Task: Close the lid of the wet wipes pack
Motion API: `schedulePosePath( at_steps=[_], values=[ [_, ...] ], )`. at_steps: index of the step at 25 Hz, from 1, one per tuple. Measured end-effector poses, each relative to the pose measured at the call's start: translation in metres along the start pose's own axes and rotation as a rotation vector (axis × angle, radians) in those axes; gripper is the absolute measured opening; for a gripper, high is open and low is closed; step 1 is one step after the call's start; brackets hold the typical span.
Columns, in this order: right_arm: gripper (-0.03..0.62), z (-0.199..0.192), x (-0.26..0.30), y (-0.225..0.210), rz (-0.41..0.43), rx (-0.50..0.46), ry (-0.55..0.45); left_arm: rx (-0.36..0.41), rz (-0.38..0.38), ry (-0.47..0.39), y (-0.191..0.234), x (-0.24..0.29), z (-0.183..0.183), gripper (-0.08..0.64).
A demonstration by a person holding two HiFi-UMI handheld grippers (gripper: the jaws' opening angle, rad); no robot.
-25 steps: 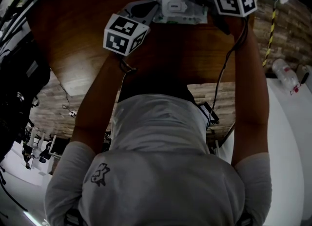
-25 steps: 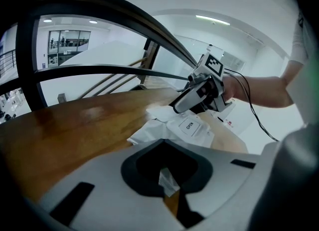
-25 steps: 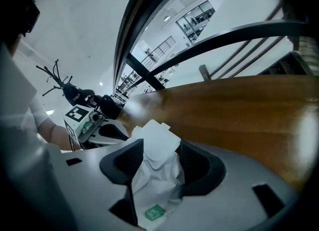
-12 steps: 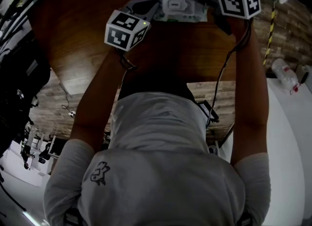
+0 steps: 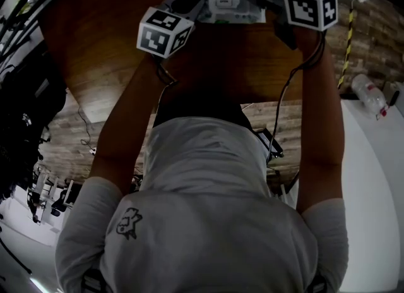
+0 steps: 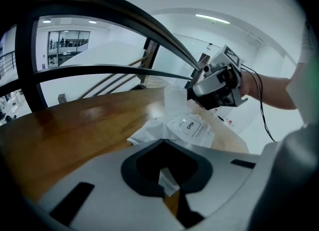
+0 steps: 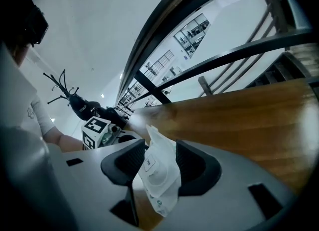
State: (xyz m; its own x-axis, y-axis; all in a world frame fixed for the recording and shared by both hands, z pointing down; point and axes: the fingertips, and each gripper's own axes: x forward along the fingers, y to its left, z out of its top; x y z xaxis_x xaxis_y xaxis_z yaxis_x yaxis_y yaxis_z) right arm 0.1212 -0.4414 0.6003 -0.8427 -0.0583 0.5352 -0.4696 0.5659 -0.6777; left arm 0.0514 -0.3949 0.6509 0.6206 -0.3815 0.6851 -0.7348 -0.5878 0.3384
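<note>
Arms (image 5: 124, 135) outstretched; left hand-held gripper (image 6: 168, 187) pinching wipes pack (image 6: 191, 126) corner.

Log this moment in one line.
white flip lid open | left gripper shut on white plastic wet wipes pack corner | right gripper open at lid

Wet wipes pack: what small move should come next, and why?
Probably the right gripper should press the upright lid down onto the wet wipes pack: it sits beside the lid, while the left gripper seems to pinch the pack's corner.
</note>
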Motion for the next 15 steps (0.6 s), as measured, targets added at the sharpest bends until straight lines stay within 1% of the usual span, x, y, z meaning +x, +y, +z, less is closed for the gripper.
schedulePosePath(
  at_steps=[4, 15],
  values=[
    [0.210, -0.010, -0.004, 0.008, 0.013, 0.003, 0.006, 0.007, 0.000, 0.005, 0.000, 0.001, -0.001, 0.014],
    [0.210, -0.029, -0.008, 0.026, 0.005, -0.018, 0.012, 0.014, 0.016, 0.011, -0.001, 0.001, -0.005, 0.014]
  ],
)
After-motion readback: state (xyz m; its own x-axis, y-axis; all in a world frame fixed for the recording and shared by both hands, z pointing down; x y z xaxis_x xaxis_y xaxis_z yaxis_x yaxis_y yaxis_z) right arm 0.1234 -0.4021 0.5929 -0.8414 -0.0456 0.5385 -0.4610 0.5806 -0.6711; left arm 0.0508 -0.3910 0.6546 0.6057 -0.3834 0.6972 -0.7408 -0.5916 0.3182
